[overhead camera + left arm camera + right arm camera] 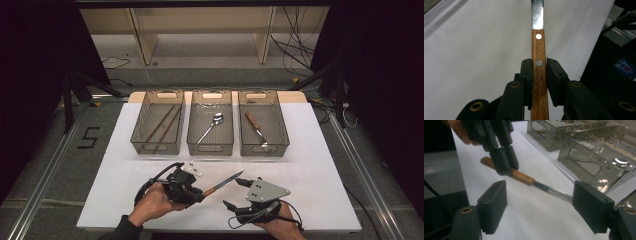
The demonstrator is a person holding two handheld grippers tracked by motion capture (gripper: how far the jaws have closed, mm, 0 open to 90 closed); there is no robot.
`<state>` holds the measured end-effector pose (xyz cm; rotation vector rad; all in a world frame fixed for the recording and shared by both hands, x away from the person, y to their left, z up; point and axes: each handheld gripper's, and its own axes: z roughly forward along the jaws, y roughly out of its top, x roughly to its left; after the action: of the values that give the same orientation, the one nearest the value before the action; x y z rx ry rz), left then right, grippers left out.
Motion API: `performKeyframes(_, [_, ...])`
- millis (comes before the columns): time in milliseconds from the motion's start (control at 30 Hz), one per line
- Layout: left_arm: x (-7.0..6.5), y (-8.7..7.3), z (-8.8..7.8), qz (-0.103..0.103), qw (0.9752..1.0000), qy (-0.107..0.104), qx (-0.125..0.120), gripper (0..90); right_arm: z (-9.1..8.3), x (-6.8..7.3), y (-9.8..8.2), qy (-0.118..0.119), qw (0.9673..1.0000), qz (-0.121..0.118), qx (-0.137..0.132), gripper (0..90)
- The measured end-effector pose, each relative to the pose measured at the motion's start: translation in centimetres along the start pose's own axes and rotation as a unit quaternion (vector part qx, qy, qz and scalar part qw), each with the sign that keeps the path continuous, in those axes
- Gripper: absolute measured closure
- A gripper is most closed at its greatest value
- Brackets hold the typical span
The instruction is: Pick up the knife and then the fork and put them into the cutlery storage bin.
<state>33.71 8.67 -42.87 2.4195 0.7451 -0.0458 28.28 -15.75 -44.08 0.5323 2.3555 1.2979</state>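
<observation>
I am sorting cutlery into baskets. My left gripper point(197, 192) is clamped on the knife point(223, 182), squeezing its wooden handle point(539, 82) from both sides. The knife is up off the table now, and its blade point(551, 191) points toward my right gripper point(239, 195). My right gripper has its jaws spread wide with nothing in them. It waits just beside the blade tip.

I think I am in the carrying step. Next I should bring the knife to a basket and let it go there. The right basket point(263, 145) already has a knife point(255, 129) like this one, so I would pick that basket. I must lift high enough to clear the wall and keep the blade from poking my right gripper.

The middle basket point(210, 145) holds a spoon point(212, 126). The left basket point(157, 145) holds chopsticks point(164, 123).

The table point(320, 180) has a white sheet on it. A small white thing point(194, 169) lies near my left gripper. The floor is grey with a number 5 point(88, 137) marked on it. Behind stands a wooden shelf point(200, 30), with cables point(295, 42) on the floor.
</observation>
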Motion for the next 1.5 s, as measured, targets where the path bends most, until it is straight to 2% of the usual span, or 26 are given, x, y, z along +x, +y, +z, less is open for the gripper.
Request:
performKeyframes(67, [-0.1, 0.5, 0.1, 0.007, 1.0, -0.006, 0.004, 75.5, 0.2, 0.5, 0.1, -0.007, 0.9997, -0.024, 0.005, 28.5])
performKeyframes(200, [-0.3, 1.3, 0.2, 0.021, 0.9996, -0.017, 0.009, 75.5, 0.7, 1.1, 0.0, -0.018, 0.9985, -0.05, 0.015, 28.8])
performKeyframes(367, [-0.6, 2.0, 0.5, 0.031, 0.999, -0.027, 0.015, 75.5, 1.2, 1.6, -0.1, -0.036, 0.9949, -0.092, 0.024, 30.4])
performKeyframes(467, [-0.7, 2.1, 0.6, 0.033, 0.9988, -0.031, 0.019, 75.6, 1.4, 2.0, -0.3, -0.051, 0.991, -0.12, 0.029, 31.5])
performKeyframes(633, [-1.0, 2.2, 0.7, 0.041, 0.9981, -0.037, 0.027, 75.5, 2.0, 3.0, -0.5, -0.076, 0.9796, -0.179, 0.049, 34.5])
performKeyframes(800, [-1.2, 2.2, 0.5, 0.045, 0.9977, -0.041, 0.028, 75.6, 2.6, 3.9, -0.9, -0.109, 0.9629, -0.238, 0.065, 40.4])
performKeyframes(933, [-1.2, 2.2, 0.5, 0.047, 0.9974, -0.045, 0.032, 75.5, 2.9, 4.6, -1.2, -0.134, 0.9453, -0.288, 0.074, 47.5])
performKeyframes(967, [-1.2, 2.2, 0.5, 0.046, 0.9974, -0.045, 0.032, 75.6, 3.0, 4.8, -1.3, -0.14, 0.9376, -0.309, 0.077, 48.8])
performKeyframes(1100, [-1.3, 2.2, 0.7, 0.049, 0.9969, -0.049, 0.037, 75.5, 3.3, 5.2, -1.5, -0.151, 0.9232, -0.345, 0.076, 55.2])
performKeyframes(1133, [-1.4, 2.2, 0.7, 0.05, 0.9968, -0.05, 0.038, 75.5, 3.3, 5.4, -1.6, -0.155, 0.922, -0.347, 0.077, 56.9])
performKeyframes(1167, [-1.4, 2.2, 0.7, 0.051, 0.9967, -0.05, 0.039, 75.5, 3.3, 5.4, -1.6, -0.155, 0.9188, -0.355, 0.076, 58.3])
performKeyframes(1200, [-1.4, 2.2, 0.7, 0.05, 0.9967, -0.05, 0.04, 75.5, 3.3, 5.5, -1.7, -0.158, 0.9175, -0.357, 0.076, 59.7])
performKeyframes(1233, [-1.4, 2.2, 0.7, 0.051, 0.9967, -0.05, 0.039, 75.5, 3.4, 5.6, -1.7, -0.162, 0.9132, -0.366, 0.076, 60.9])
performKeyframes(1267, [-1.4, 2.2, 0.7, 0.05, 0.9967, -0.051, 0.039, 75.5, 3.4, 5.7, -1.8, -0.163, 0.9119, -0.369, 0.078, 62.1])
performKeyframes(1333, [-1.4, 2.2, 0.6, 0.048, 0.9967, -0.052, 0.038, 75.5, 3.4, 5.7, -1.8, -0.164, 0.9044, -0.386, 0.078, 64.9])
performKeyframes(1367, [-1.4, 2.2, 0.6, 0.048, 0.9967, -0.053, 0.038, 75.5, 3.4, 5.8, -1.8, -0.167, 0.9035, -0.387, 0.079, 66.1])
performKeyframes(1400, [-1.4, 2.2, 0.6, 0.049, 0.9966, -0.054, 0.039, 75.5, 3.5, 5.8, -1.8, -0.168, 0.8995, -0.396, 0.078, 67.2])
performKeyframes(1433, [-1.4, 2.2, 0.6, 0.049, 0.9965, -0.055, 0.04, 75.5, 3.5, 5.9, -1.9, -0.169, 0.8968, -0.401, 0.08, 68.7])
performKeyframes(1467, [-1.4, 2.2, 0.6, 0.048, 0.9965, -0.056, 0.04, 75.5, 3.6, 6.0, -2.0, -0.171, 0.896, -0.402, 0.082, 69.7])
performKeyframes(1500, [-1.4, 2.2, 0.6, 0.05, 0.9963, -0.056, 0.041, 75.5, 3.6, 6.0, -2.0, -0.171, 0.8924, -0.41, 0.083, 70.9])
